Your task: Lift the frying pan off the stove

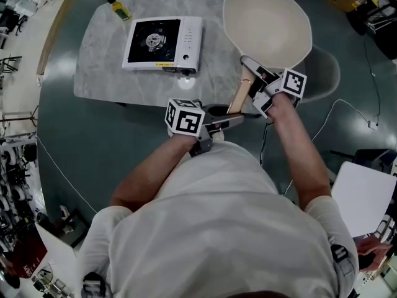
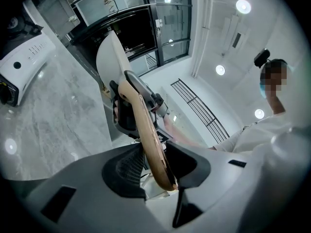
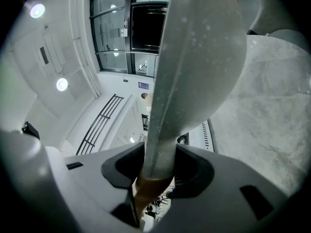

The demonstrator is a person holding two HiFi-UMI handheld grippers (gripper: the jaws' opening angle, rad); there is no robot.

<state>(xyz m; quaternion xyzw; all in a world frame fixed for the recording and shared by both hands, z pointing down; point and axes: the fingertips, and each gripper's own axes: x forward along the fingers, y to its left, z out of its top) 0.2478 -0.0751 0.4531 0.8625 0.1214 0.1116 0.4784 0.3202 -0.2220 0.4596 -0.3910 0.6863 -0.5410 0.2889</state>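
Note:
A cream frying pan [image 1: 267,27] with a wooden handle [image 1: 239,98] is in the air to the right of the white portable stove [image 1: 162,42], clear of its burner. My right gripper [image 1: 254,82] is shut on the handle where it meets the pan. My left gripper [image 1: 226,120] is shut on the handle's free end. In the left gripper view the handle [image 2: 146,130] runs up from between my jaws [image 2: 155,171] to the pan [image 2: 109,57]. In the right gripper view the pan's grey underside [image 3: 199,52] rises straight out of my jaws [image 3: 158,171].
The stove stands on a grey marble table [image 1: 99,61], with a small yellow bottle [image 1: 118,8] at the table's back left. A chair [image 1: 325,73] stands under the pan's right side. Cables and equipment lie on the floor around.

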